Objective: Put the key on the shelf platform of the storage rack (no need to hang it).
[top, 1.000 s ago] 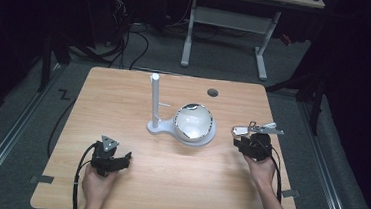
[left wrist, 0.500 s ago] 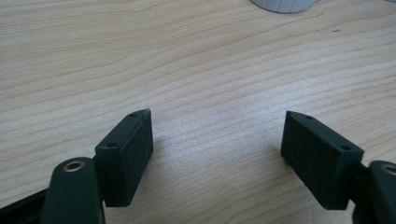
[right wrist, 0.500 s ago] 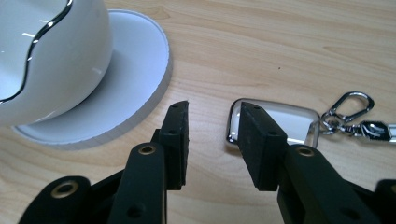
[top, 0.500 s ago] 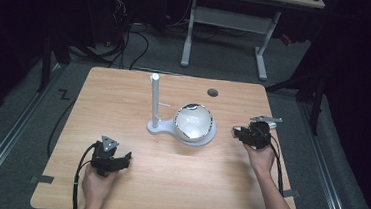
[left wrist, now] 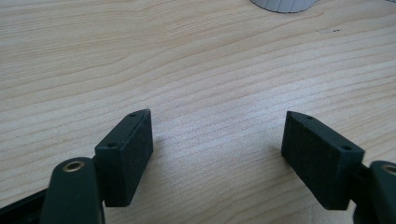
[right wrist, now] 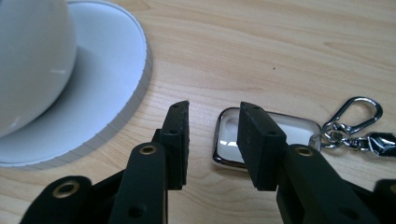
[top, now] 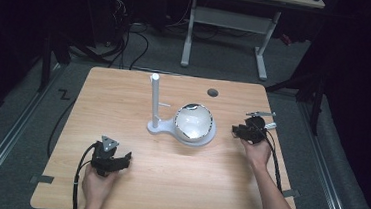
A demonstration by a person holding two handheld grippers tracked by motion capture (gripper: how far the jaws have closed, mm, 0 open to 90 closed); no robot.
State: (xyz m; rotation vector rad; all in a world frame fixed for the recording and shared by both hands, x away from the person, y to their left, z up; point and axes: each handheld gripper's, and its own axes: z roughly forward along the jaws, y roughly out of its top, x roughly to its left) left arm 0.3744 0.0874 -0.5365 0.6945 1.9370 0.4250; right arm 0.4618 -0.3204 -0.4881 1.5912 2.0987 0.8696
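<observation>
Chrome-edged keyring tag (right wrist: 243, 144) lies flat on desk (right wrist: 289, 42), lower centre of right gripper view, snap hook (right wrist: 357, 109) at its right; no readable writing. Right tongs (right wrist: 212, 140) half open, just been closing, poised over tag edge, no grip. White bowl (top: 193, 121) on round stand (top: 206, 138), mid-frame. Left tongs (left wrist: 217, 154) wide open, low over bare wood.
</observation>
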